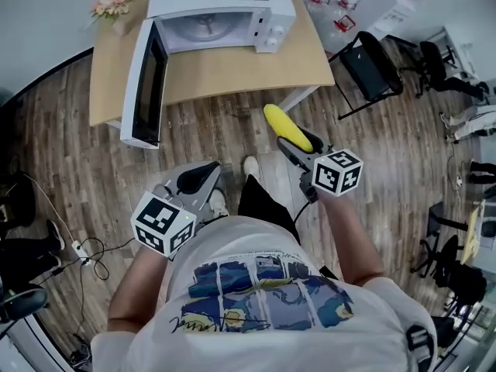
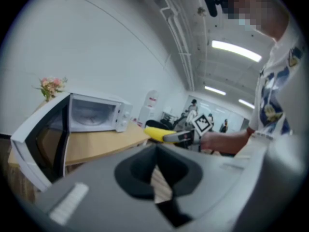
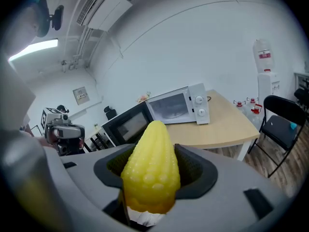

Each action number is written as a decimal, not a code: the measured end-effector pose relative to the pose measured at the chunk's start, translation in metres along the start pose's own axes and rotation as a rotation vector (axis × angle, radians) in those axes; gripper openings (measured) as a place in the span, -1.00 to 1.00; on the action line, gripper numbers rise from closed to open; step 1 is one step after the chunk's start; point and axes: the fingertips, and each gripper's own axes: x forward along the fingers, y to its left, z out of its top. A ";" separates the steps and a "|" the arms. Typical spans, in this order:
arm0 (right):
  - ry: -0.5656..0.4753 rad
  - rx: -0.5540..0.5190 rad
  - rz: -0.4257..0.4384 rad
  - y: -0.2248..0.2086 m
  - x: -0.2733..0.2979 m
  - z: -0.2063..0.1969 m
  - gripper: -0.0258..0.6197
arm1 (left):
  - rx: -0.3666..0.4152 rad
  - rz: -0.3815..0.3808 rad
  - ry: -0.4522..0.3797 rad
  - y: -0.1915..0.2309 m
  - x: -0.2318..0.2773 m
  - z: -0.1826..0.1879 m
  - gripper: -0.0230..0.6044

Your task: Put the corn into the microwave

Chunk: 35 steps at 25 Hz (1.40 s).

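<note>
Head view: the right gripper (image 1: 297, 144) pinches the corn (image 1: 285, 127) at its thick end, with the tapered tip sticking out past the jaws. The corn is in the air over the wood floor (image 1: 232, 142), just short of the table (image 1: 232, 72) edge. The microwave (image 1: 221, 14) sits on the table, ahead and slightly to the left of the corn and still well apart from it. Its door (image 1: 147, 84) hangs wide open on the left side, and the cavity faces the person. The corn's long axis runs along the jaws, tip forward and up-left, roughly toward the opening. Judgement: a straight push forward with a slight leftward drift should get it in, and the door is off to the side of that path.

The right gripper is nearer the cavity and carries the load. The left gripper (image 1: 195, 180) is held low by the person's waist, jaws pressed together on nothing, with only a sliver of floor showing between them in the left gripper view.

Right gripper view: the corn (image 3: 150, 170) fills the jaw gap and the microwave (image 3: 179, 105) sits behind it.

Writing: a label on the microwave top is too small to read, and no brand is legible. Each gripper cube shows only black-and-white square markers. The shirt print is unreadable.
</note>
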 end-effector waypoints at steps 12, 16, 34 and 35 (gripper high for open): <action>0.073 -0.240 0.124 -0.054 0.163 0.094 -0.13 | -0.057 0.257 -0.075 0.099 0.032 0.073 -0.90; 0.099 -0.293 0.165 -0.062 0.217 0.111 -0.13 | -0.089 0.347 -0.093 0.126 0.040 0.088 -0.90; 0.151 -0.461 0.175 -0.071 0.397 0.128 -0.13 | -0.238 0.697 -0.141 0.163 0.010 0.080 -0.90; 0.153 -0.475 0.169 -0.071 0.404 0.128 -0.13 | -0.246 0.711 -0.143 0.163 0.008 0.078 -0.90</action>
